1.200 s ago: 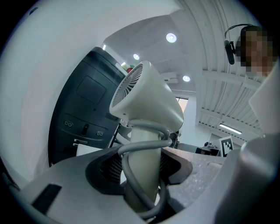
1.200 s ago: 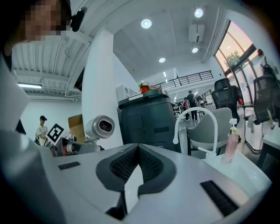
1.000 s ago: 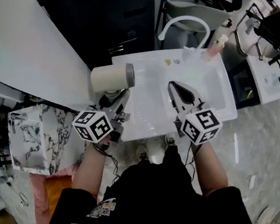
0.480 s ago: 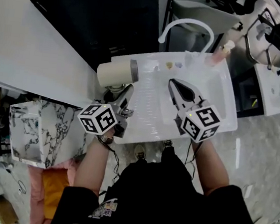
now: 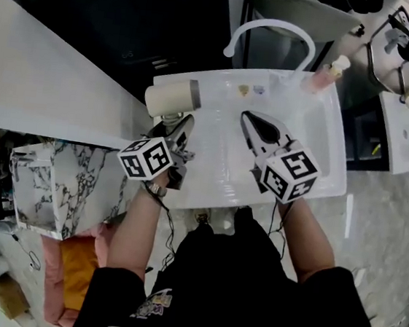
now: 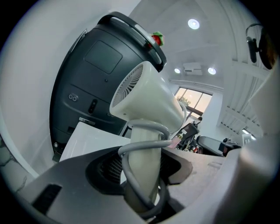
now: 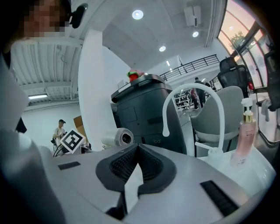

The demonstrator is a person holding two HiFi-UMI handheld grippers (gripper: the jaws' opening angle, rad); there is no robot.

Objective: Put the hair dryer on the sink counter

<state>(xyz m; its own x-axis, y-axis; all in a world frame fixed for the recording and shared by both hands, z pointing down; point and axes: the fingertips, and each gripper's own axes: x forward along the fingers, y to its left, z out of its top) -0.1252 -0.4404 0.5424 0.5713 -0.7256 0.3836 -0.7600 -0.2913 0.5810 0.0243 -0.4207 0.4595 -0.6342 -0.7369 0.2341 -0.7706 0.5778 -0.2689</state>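
A cream hair dryer with a grey nozzle hangs on its side over the left edge of the white sink counter. My left gripper is shut on its handle, which has a grey cord wound round it. In the left gripper view the hair dryer rises from between the jaws of the left gripper, its rear grille facing left. My right gripper hovers over the basin, shut and empty. The right gripper view shows the hair dryer off to the left.
A white arched faucet and a pink pump bottle stand at the counter's back. A dark cabinet sits behind, a white tabletop at the left. A marble-patterned box stands lower left.
The left gripper has carried the hair dryer a little to the right, farther over the counter's left edge. The right gripper has stayed over the basin.
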